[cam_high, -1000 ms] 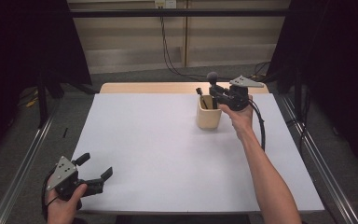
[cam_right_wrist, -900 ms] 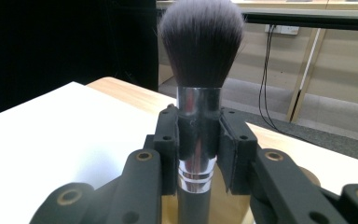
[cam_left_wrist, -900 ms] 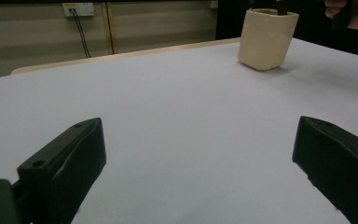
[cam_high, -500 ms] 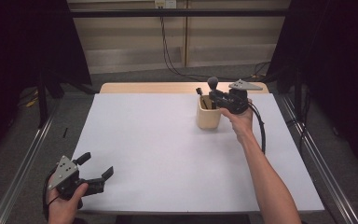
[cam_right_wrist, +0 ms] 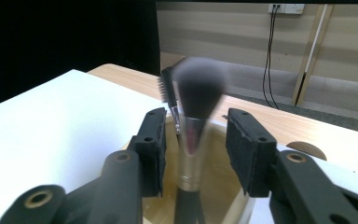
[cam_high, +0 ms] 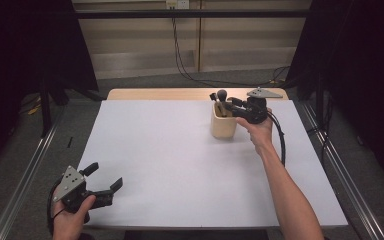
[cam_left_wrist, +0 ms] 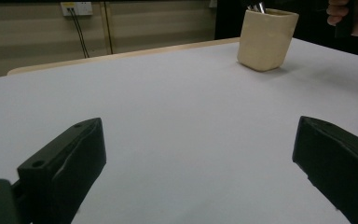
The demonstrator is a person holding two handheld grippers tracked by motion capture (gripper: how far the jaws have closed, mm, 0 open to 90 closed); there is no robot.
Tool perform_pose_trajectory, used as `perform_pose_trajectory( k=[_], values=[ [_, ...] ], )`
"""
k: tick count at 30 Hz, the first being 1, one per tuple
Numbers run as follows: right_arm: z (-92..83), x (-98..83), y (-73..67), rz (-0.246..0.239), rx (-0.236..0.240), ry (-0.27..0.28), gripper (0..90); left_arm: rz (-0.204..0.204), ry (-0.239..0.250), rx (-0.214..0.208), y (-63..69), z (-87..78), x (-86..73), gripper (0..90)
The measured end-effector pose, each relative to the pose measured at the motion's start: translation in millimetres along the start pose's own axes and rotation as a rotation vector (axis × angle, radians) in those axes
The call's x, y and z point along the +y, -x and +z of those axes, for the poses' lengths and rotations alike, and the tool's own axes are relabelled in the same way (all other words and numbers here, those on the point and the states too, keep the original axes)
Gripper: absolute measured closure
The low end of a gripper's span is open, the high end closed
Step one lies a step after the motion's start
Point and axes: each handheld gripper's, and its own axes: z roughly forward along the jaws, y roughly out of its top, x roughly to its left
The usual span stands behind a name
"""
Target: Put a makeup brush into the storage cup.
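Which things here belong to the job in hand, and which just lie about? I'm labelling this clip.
In the job: makeup brush, beige cup, right gripper, jaws just opened, brush between them.
Lying about: left gripper, open, idle; wall cables.

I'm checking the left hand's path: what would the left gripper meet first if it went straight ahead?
Probably nothing soon: the left gripper points across bare white table. The beige cup stands far off, right of its line.
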Motion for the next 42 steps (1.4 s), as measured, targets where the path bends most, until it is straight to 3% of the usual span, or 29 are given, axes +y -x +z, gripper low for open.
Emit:
perform_pose_trajectory(
  k=[3, 5, 9, 13, 18, 27, 42],
  values=[
    [-1.5, -0.4, 0.7, -0.002, 0.003, 0.006, 46.3, 0.003, -0.002, 0.0, -0.2, 1.0, 0.6, 2.7],
    [-2.2, -0.1, 0.4, 0.0, 0.005, -0.001, 34.7, -0.002, -0.003, 0.0, 0.1, 1.9, 0.8, 2.7],
    [-5.4, 0.9, -2.1, -0.02, 0.03, -0.009, 20.0, -0.006, -0.005, 0.004, -0.8, 2.5, 0.7, 2.7],
    [-11.4, 2.7, -2.1, -0.013, 0.042, 0.002, 10.3, -0.013, 0.002, 0.01, -1.6, 2.0, 0.7, 2.7],
    [-20.8, 0.8, -6.1, 0.004, 0.015, 0.026, 2.7, -0.012, 0.014, 0.007, -0.6, -2.1, 1.0, 2.7],
    [-36.7, -8.2, -17.3, 0.0, 0.04, 0.03, 3.5, -0.005, 0.024, 0.008, -2.4, -7.8, 0.1, 2.6],
    [-69.3, -24.0, -25.4, 0.011, -0.032, 0.073, 3.9, -0.002, 0.028, 0.0, -0.3, -6.3, 1.8, 2.6]
  ],
)
